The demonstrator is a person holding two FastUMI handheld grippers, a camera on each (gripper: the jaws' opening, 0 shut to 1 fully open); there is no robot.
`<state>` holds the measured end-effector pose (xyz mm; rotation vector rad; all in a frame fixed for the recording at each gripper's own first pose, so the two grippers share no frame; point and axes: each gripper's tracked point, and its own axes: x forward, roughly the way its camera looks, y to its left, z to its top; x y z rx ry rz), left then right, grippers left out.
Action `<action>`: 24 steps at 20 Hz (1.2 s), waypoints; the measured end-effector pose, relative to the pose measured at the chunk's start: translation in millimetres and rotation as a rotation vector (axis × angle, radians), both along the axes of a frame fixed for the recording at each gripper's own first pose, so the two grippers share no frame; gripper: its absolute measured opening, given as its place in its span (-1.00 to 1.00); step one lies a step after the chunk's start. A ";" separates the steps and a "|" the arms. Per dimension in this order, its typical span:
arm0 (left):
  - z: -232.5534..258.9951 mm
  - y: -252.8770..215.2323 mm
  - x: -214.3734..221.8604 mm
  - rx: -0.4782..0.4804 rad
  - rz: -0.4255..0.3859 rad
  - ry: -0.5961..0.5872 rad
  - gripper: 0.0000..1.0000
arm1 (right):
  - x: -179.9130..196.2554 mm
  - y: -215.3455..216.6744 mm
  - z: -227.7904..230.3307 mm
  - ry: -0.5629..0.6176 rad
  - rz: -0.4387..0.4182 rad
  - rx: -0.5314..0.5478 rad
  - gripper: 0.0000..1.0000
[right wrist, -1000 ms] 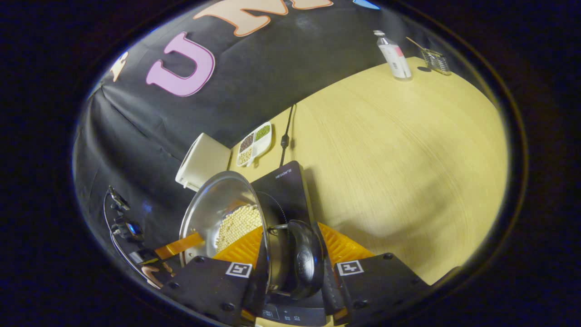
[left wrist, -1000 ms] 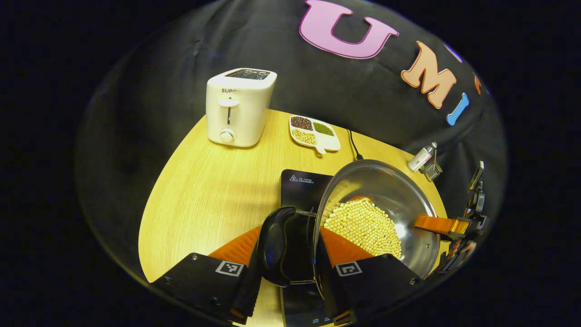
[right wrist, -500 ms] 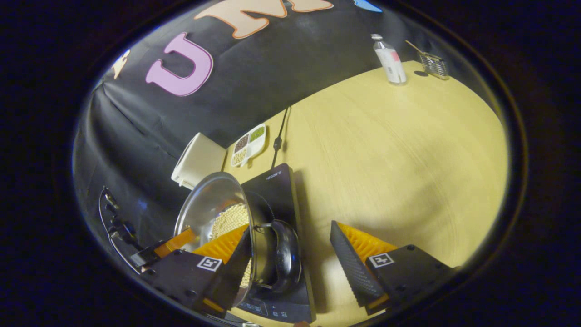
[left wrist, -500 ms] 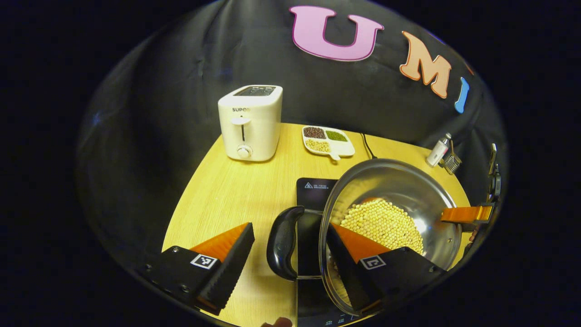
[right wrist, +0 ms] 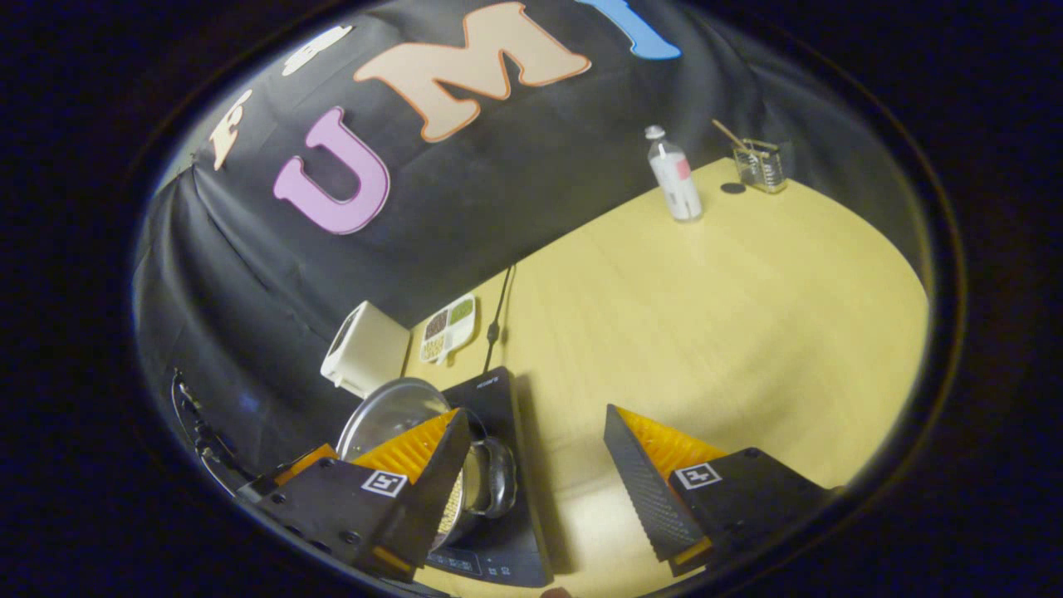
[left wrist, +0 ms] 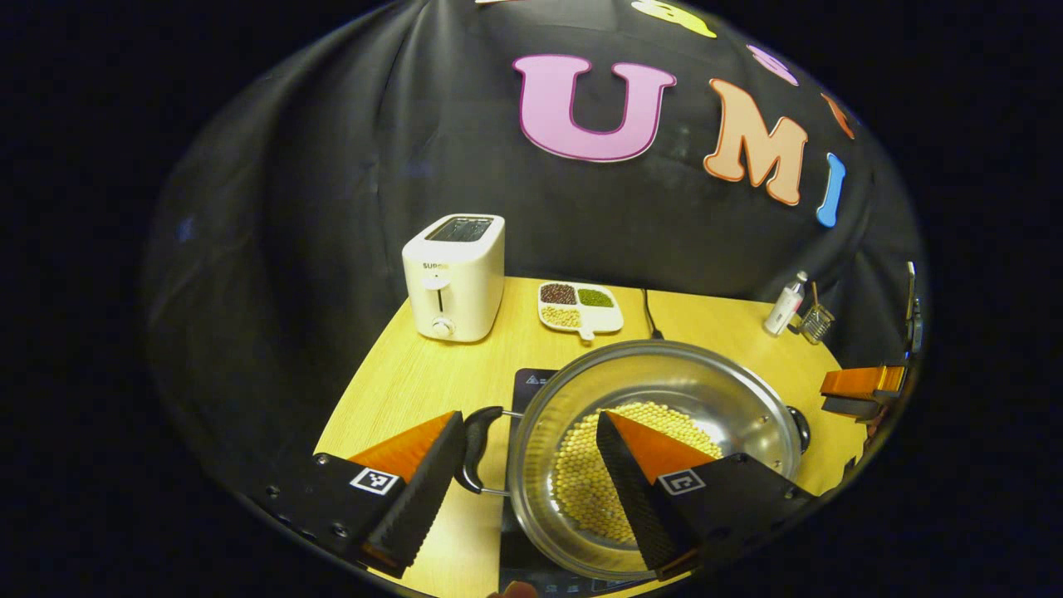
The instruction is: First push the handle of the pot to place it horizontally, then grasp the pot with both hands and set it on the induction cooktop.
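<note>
A pale wooden table (left wrist: 399,390) stands against the booth's black cloth wall. Near its front edge lies the black induction cooktop (right wrist: 498,531), and the steel pot (left wrist: 664,390) sits on it, upright, with a layer of pale yellow beans (left wrist: 581,490) over its bottom. One dark handle (left wrist: 475,448) juts level from the pot's left side in the left gripper view; the other handle (right wrist: 496,477) shows in the right gripper view on the side facing that camera.

The left hand-held gripper (left wrist: 526,475) is spread wide and grips nothing: one finger hangs outside the pot just beside the left handle, the other above the beans inside the rim. The right hand-held gripper (right wrist: 536,473) is likewise wide apart and empty, with one finger over the pot's rim and the other above bare table to the cooktop's side. A part of it also shows at the far right in the left gripper view.

Behind the cooktop, toward the table's back edge, a white toaster (left wrist: 453,278) stands at the left. A divided dish (left wrist: 580,306) with dark, green and pale grains lies beside it, and a black cord (left wrist: 650,316) runs back from the cooktop to the wall. At the back right corner stand a small bottle (right wrist: 674,174) and a clear container (right wrist: 760,164) holding a stick.
</note>
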<state>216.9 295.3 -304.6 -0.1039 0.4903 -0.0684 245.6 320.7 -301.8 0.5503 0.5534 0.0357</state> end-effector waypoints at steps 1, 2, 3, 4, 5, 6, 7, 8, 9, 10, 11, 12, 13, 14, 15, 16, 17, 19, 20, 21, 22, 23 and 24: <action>7.9 -5.1 -3.8 0.012 0.002 -0.016 0.94 | -3.2 -8.9 10.5 -0.021 -0.010 0.007 1.00; 16.4 -9.8 -7.7 0.030 0.008 -0.033 1.00 | -6.3 -18.9 22.0 -0.042 -0.018 0.003 0.99; 25.5 -16.7 -11.0 0.042 0.008 -0.055 0.95 | -10.0 -30.3 32.4 -0.066 -0.021 -0.013 0.83; 32.7 -25.5 -16.2 0.051 0.010 -0.066 0.94 | -14.7 -42.2 43.0 -0.092 -0.019 -0.038 0.99; 39.3 -34.6 -22.4 0.055 0.014 -0.075 0.94 | -18.0 -54.0 52.3 -0.113 -0.016 -0.065 0.99; 46.8 -45.9 -28.3 0.056 0.020 -0.085 0.94 | -24.4 -63.4 62.4 -0.134 -0.008 -0.090 0.99; 53.7 -58.0 -34.8 0.056 0.031 -0.093 0.94 | -29.2 -73.6 72.3 -0.157 0.002 -0.121 0.99; 60.7 -71.1 -41.5 0.058 0.041 -0.103 0.94 | -34.0 -84.3 82.9 -0.180 0.014 -0.156 0.83; 70.6 -84.3 -46.2 0.066 0.059 -0.118 0.94 | -38.2 -95.7 93.6 -0.203 0.022 -0.192 0.99; 82.0 -95.8 -50.7 0.074 0.083 -0.152 0.94 | -43.9 -106.9 104.7 -0.221 0.027 -0.221 0.83; 91.7 -107.8 -57.1 0.084 0.109 -0.172 0.94 | -49.5 -117.3 117.3 -0.242 0.033 -0.236 0.83; 99.3 -121.5 -66.4 0.094 0.127 -0.190 0.93 | -56.1 -124.8 129.5 -0.264 0.041 -0.242 0.83; 108.2 -135.6 -73.6 0.105 0.140 -0.207 0.94 | -61.5 -134.2 141.7 -0.289 0.045 -0.246 0.83; 118.9 -150.9 -80.2 0.110 0.148 -0.229 0.94 | -67.0 -145.9 153.7 -0.316 0.048 -0.253 0.83; 128.4 -169.1 -85.0 0.106 0.140 -0.248 0.93 | -72.7 -158.0 164.1 -0.340 0.046 -0.266 0.83; 137.8 -188.5 -94.8 0.098 0.131 -0.263 0.92 | -79.8 -171.7 173.3 -0.362 0.045 -0.281 0.83; 148.7 -205.6 -100.5 0.085 0.125 -0.278 0.93 | -85.9 -184.0 182.3 -0.382 0.042 -0.296 0.83; 172.5 -234.3 -114.8 0.050 0.123 -0.328 0.94 | -104.4 -207.2 198.0 -0.416 0.032 -0.320 0.83; 184.2 -243.2 -118.8 0.049 0.134 -0.364 0.93 | -113.0 -216.7 203.0 -0.434 0.026 -0.328 0.83; 197.3 -249.8 -122.3 0.061 0.148 -0.409 0.94 | -120.7 -226.3 206.2 -0.440 0.022 -0.335 1.00; 207.0 -254.6 -126.6 0.083 0.159 -0.450 0.92 | -127.9 -235.4 207.0 -0.444 0.018 -0.340 0.82; 216.5 -261.8 -130.9 0.104 0.163 -0.484 0.87 | -133.5 -244.4 208.9 -0.451 0.014 -0.342 0.83; 221.6 -271.0 -138.1 0.119 0.163 -0.506 0.92 | -138.7 -253.0 210.1 -0.455 0.006 -0.347 0.83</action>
